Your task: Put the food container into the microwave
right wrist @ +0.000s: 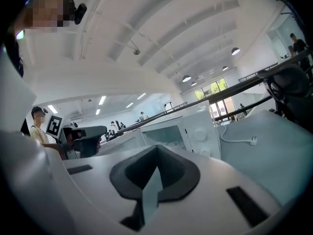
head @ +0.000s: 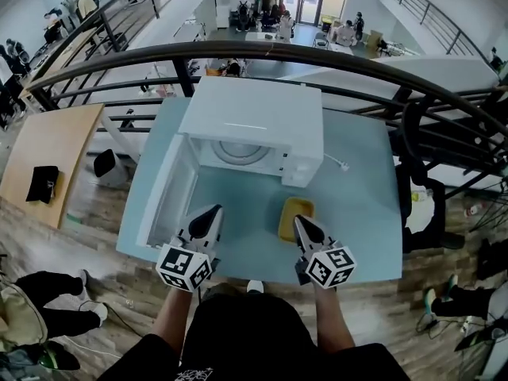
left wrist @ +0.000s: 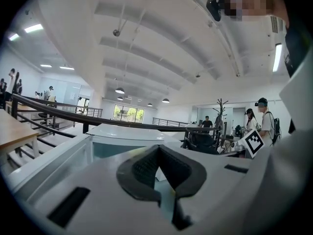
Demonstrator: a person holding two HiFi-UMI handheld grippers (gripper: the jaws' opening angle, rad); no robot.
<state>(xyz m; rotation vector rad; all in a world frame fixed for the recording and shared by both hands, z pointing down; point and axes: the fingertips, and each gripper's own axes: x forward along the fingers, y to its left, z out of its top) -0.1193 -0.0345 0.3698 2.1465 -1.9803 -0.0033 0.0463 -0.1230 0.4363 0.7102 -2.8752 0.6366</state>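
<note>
- Forearms and marker cubes fill the bottom of the head view. Are the tools holding anything?
- No. The left gripper (head: 213, 210) and the right gripper (head: 299, 221) both taper to closed points and carry nothing. The yellow food container (head: 289, 222) lies on the table (head: 365, 205), right of centre, at the right gripper's tip.
- And the microwave (head: 254, 121)?
- Its door (head: 168, 193) is swung wide to the left and the turntable (head: 238, 153) is bare. I'd say opening is done, while grasping and loading are not yet begun.
- What about the left gripper view?
- The jaws are pressed together and empty (left wrist: 157, 168), with the microwave (left wrist: 127, 133) just beyond them and its door (left wrist: 49, 163) at lower left.
- And the right gripper view?
- The right gripper is also closed on nothing (right wrist: 155, 168). The microwave (right wrist: 195, 126) is at centre, with a loose plug (right wrist: 252, 140) on the pale blue top to the right. The container doesn't show here.
- What of the room?
- It's a mezzanine behind a dark railing (head: 317, 58), with wood flooring (head: 87, 213) and people on the level below.
</note>
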